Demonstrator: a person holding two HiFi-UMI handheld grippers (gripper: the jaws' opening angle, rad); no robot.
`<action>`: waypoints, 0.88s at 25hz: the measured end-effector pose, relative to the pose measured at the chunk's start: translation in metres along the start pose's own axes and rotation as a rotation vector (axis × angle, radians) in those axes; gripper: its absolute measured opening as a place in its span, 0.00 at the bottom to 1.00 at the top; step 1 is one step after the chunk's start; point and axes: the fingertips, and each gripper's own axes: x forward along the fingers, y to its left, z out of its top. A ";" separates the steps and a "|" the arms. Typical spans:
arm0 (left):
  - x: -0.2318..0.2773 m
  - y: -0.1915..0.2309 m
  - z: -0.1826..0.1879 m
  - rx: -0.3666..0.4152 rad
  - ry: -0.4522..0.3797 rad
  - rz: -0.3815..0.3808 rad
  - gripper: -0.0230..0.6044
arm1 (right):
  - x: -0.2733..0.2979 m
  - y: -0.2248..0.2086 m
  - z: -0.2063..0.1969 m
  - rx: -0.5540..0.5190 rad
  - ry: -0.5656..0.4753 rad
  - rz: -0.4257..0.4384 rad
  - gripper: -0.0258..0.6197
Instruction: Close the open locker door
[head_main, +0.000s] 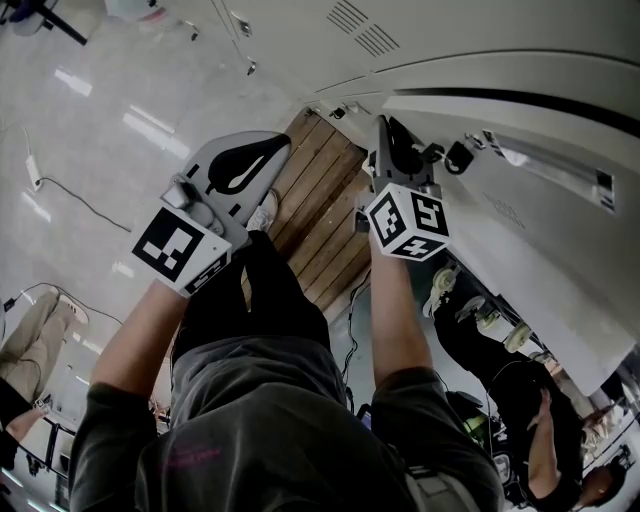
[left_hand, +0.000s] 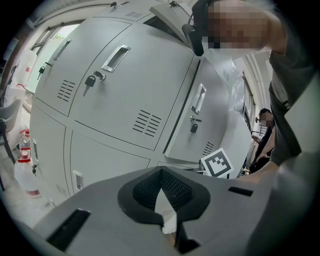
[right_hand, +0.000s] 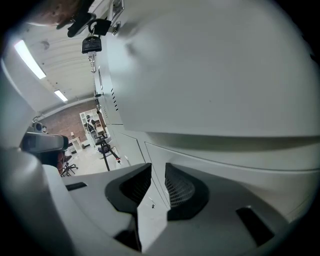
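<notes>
The open locker door (head_main: 530, 200) is a wide pale grey panel that swings out from the locker row at my right. In the left gripper view the door (left_hand: 197, 117) stands ajar, with a handle and a hanging key. My right gripper (head_main: 388, 135) is raised beside the door's edge. In the right gripper view the door (right_hand: 210, 70) fills the upper part, just above the right gripper (right_hand: 155, 175). Its jaws stand apart with nothing between them. A key bunch (right_hand: 91, 44) hangs at the top left. My left gripper (head_main: 278, 148) (left_hand: 161, 172) is shut and empty, away from the door.
Closed grey lockers (left_hand: 115, 85) face me on the left. Wooden planks (head_main: 320, 210) lie on the floor below the grippers. A cable (head_main: 80, 195) runs across the shiny floor. Bottles (left_hand: 22, 167) stand at the far left. Another person (head_main: 545, 420) is at the lower right.
</notes>
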 end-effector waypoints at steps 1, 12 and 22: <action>0.000 0.000 0.001 0.001 0.000 0.000 0.06 | 0.000 0.000 0.000 0.001 0.000 0.000 0.18; -0.014 -0.008 0.009 0.011 -0.017 -0.001 0.06 | -0.015 0.014 -0.003 0.009 0.004 0.014 0.18; -0.048 -0.037 0.039 0.049 -0.046 -0.023 0.06 | -0.067 0.069 0.020 -0.062 -0.050 0.083 0.14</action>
